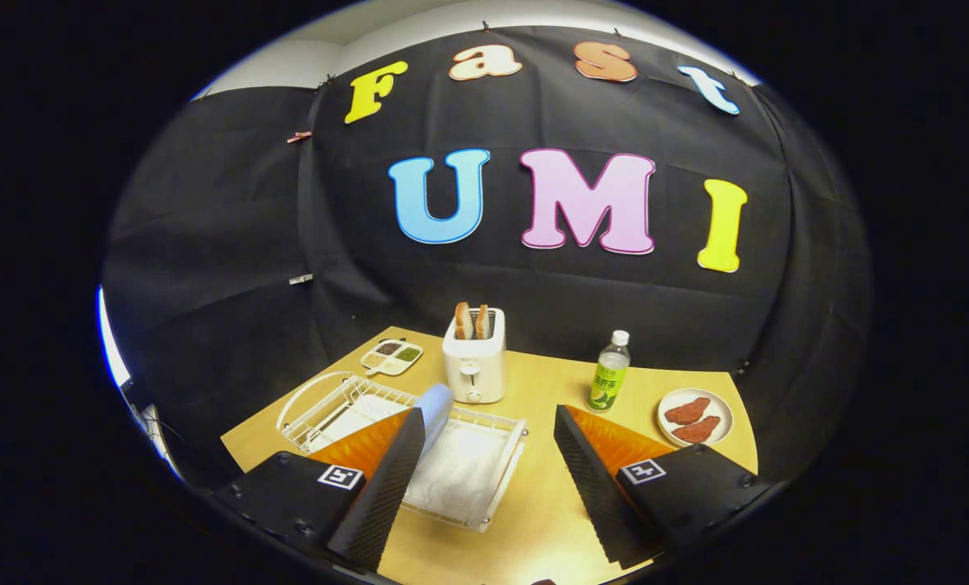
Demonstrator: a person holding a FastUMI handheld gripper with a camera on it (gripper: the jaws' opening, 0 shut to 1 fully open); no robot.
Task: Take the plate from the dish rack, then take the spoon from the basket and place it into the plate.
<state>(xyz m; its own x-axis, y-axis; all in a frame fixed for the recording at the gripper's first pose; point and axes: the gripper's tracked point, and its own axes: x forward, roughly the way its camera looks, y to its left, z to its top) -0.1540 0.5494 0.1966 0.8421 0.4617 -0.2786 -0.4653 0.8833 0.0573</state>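
Blue plate [435,410], seemingly upright in dish rack [484,422], half hidden behind wide-open, empty tool [488,426].

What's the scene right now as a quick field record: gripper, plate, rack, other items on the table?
gripper: gripper open, fingers wide apart, holding nothing, above the near part of the table
plate: light blue plate standing on edge in the dish rack, just beyond the left fingertip
dish rack: white wire dish rack with white liner, partly behind the left finger
toaster: white toaster behind the rack, two slices up
bottle: bottle upright, right of the toaster
small plate: small plate with two reddish pieces, beyond the right finger
condiment tray: condiment tray left of the toaster
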